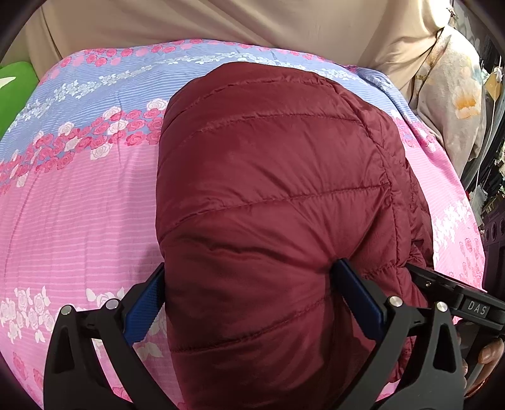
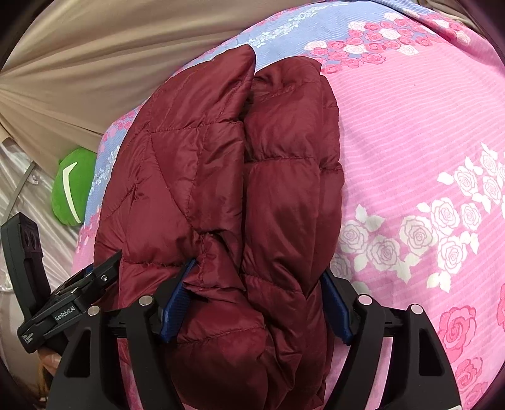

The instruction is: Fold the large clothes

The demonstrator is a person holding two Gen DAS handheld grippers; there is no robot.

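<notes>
While I watch both wrist views, maroon quilted puffer jacket [image 1: 277, 202] lies folded at frame centre on pink floral bedsheet [image 1: 79, 214], my left gripper [image 1: 249, 293] pinching its near bulk, my right gripper [image 2: 258, 302] spread around its edge, pads apparently loose.

A bed under a pink-and-blue rose-print sheet [image 1: 79, 195] stands before beige drapery [image 1: 221, 22], possibly a curtain.
</notes>
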